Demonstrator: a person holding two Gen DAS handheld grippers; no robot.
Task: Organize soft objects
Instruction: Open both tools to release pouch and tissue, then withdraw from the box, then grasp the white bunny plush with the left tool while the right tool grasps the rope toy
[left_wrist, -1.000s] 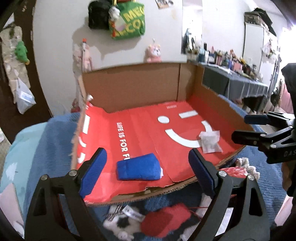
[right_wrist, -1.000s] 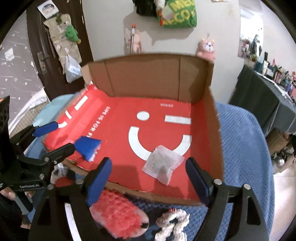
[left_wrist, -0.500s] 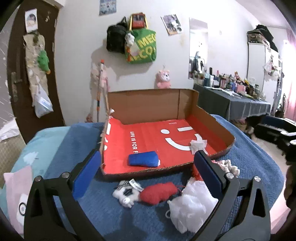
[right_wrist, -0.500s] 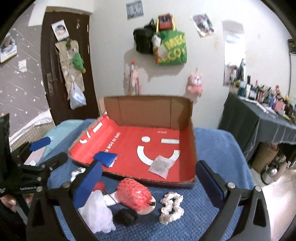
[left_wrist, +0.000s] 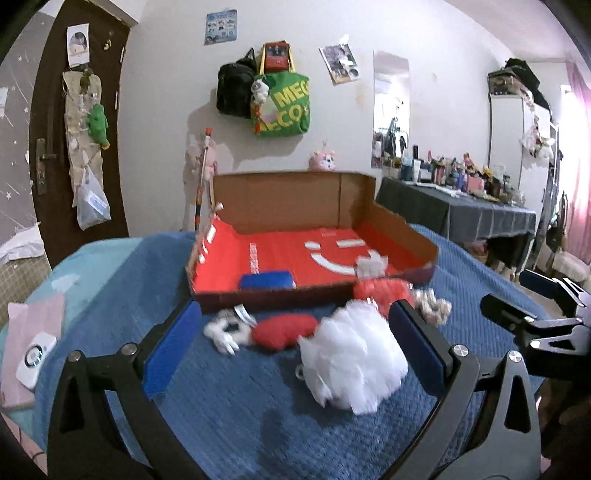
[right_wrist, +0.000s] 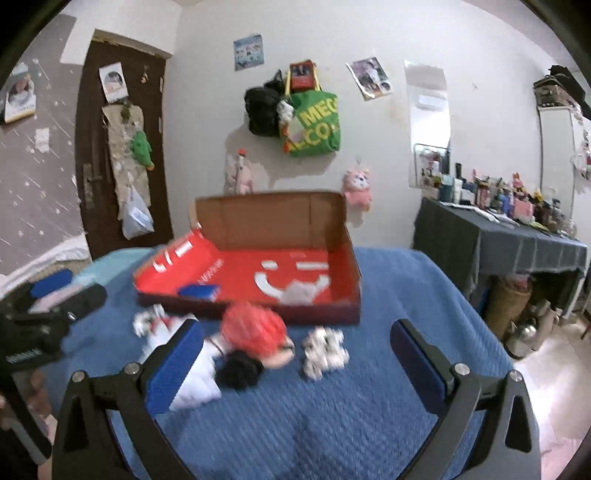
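Claws both spread wide, empty: left claw (left_wrist: 295, 354), right claw (right_wrist: 291, 363). Box (left_wrist: 391, 229) sat far on bed (right_wrist: 388, 406), blue cloth (left_wrist: 266, 279) inside. White puff (left_wrist: 351, 363) lay near, outside. Best: straddle puff's bulk, close gently, lift clear over box's near wall.

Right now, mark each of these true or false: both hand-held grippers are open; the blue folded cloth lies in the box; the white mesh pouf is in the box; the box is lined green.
1. Both the left hand-held gripper and the right hand-held gripper are open and empty. True.
2. The blue folded cloth lies inside the cardboard box. True.
3. The white mesh pouf is in the box. False: it lies on the blue blanket in front of the box.
4. The box is lined green. False: its floor is red with a white smiley.
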